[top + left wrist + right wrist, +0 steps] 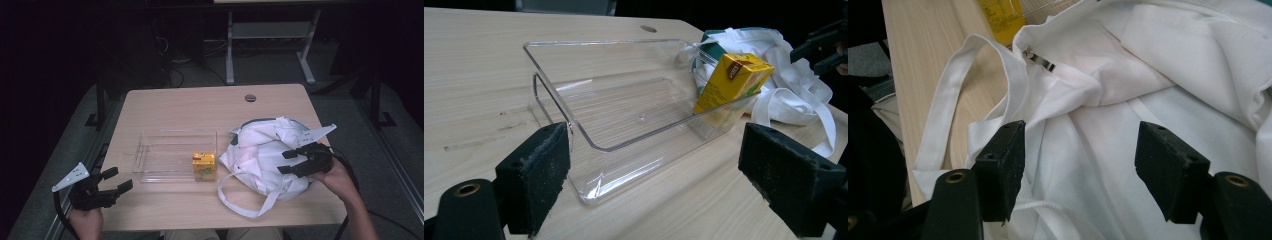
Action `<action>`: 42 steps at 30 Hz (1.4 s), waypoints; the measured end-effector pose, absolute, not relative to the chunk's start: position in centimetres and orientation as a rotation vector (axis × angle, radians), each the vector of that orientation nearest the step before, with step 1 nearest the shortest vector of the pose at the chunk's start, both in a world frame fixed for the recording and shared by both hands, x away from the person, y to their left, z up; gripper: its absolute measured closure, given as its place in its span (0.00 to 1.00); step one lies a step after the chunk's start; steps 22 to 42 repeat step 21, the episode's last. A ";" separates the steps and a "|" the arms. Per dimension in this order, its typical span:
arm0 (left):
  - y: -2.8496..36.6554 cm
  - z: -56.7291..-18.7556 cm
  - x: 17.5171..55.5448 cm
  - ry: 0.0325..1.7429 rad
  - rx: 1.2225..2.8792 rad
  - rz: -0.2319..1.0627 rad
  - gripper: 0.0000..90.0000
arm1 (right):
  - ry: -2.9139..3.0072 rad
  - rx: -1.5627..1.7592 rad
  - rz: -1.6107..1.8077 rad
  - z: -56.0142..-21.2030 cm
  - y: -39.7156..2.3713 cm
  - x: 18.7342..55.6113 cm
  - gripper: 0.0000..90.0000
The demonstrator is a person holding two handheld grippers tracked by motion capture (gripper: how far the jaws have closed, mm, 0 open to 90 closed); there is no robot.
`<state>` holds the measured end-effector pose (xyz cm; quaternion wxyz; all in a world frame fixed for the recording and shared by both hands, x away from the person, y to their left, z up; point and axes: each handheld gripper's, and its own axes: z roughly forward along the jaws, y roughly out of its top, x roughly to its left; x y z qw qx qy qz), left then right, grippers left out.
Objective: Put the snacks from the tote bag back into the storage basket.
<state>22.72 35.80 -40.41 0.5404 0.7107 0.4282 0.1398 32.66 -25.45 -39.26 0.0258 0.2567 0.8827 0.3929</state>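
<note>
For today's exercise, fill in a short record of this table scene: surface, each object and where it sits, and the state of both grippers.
surface: wooden table
container: clear plastic bin, mid-table
carton: yellow carton, upright in the bin's right end
bag: white cloth bag, right of the bin, strap looping toward the near edge
left gripper: open, at near-left corner
right gripper: open, over the bag

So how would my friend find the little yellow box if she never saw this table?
Start at the wooden table and find the clear plastic tray in its middle. The yellow carton stands in the tray's corner nearest the white cloth bag. It is the one bright yellow thing there; the tray is see-through and the bag white.
</note>
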 end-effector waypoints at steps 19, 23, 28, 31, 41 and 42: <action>35.6 -40.4 22.9 0.999 1.701 0.331 0.14 | 2.634 0.795 1.286 -40.3 -26.0 29.7 0.38; 35.6 -40.4 22.8 0.997 1.698 0.332 0.14 | 2.600 0.806 1.325 -40.5 -26.3 29.5 0.38; 35.6 -40.4 22.8 0.997 1.698 0.332 0.14 | 2.600 0.806 1.325 -40.5 -26.3 29.5 0.38; 35.6 -40.4 22.8 0.997 1.698 0.332 0.14 | 2.600 0.806 1.325 -40.5 -26.3 29.5 0.38; 35.6 -40.4 22.8 0.997 1.698 0.332 0.14 | 2.600 0.806 1.325 -40.5 -26.3 29.5 0.38; 35.6 -40.4 22.8 0.997 1.698 0.332 0.14 | 2.600 0.806 1.325 -40.5 -26.3 29.5 0.38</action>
